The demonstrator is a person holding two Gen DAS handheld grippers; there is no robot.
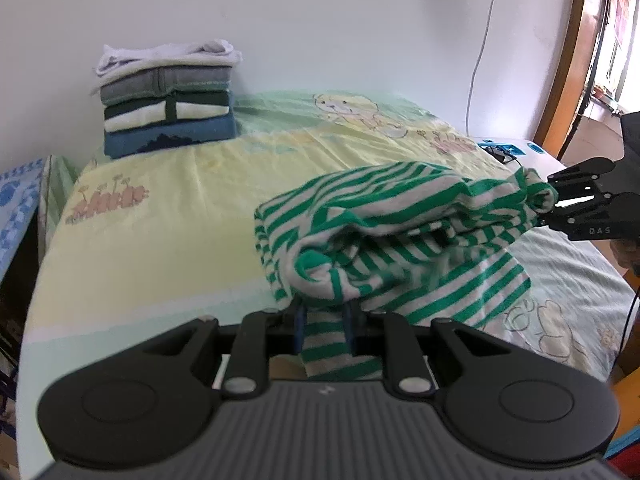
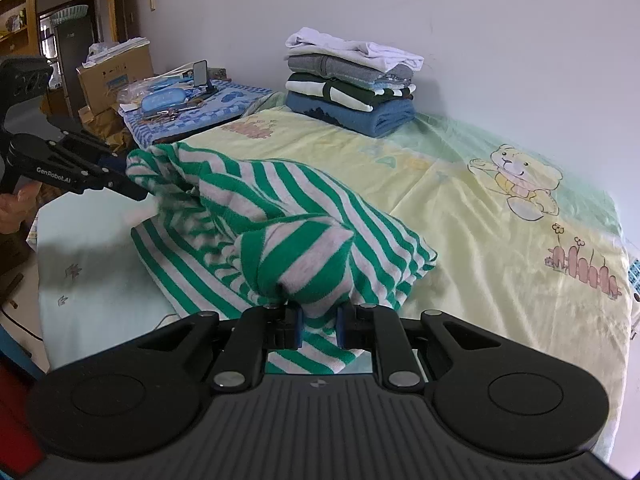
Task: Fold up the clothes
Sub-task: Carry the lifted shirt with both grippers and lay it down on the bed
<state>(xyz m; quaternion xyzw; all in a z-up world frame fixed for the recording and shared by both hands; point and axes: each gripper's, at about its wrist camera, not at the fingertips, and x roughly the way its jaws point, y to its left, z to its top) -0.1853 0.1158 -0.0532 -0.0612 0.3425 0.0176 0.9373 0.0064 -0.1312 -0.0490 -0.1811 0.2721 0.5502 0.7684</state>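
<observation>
- Being clamped between the closed fingers of the left gripper [image 1: 323, 322] is one bunched end of the green-striped garment [image 1: 384, 236].
- The opposite end is being pinched by the right gripper [image 2: 318, 326], likewise closed on fabric.
- The garment's middle is being draped onto the bed [image 2: 480, 208], near the folded stack [image 2: 352, 84].

1. Soft, even daylight fills both views; a bright window [image 1: 624, 40] glares at the left wrist view's right edge.
2. The striped garment [image 2: 256, 216] shows motion blur and casts a faint shadow on the bed [image 2: 480, 240].
3. Fisheye curvature bends the edges, and the corners are dark.
</observation>
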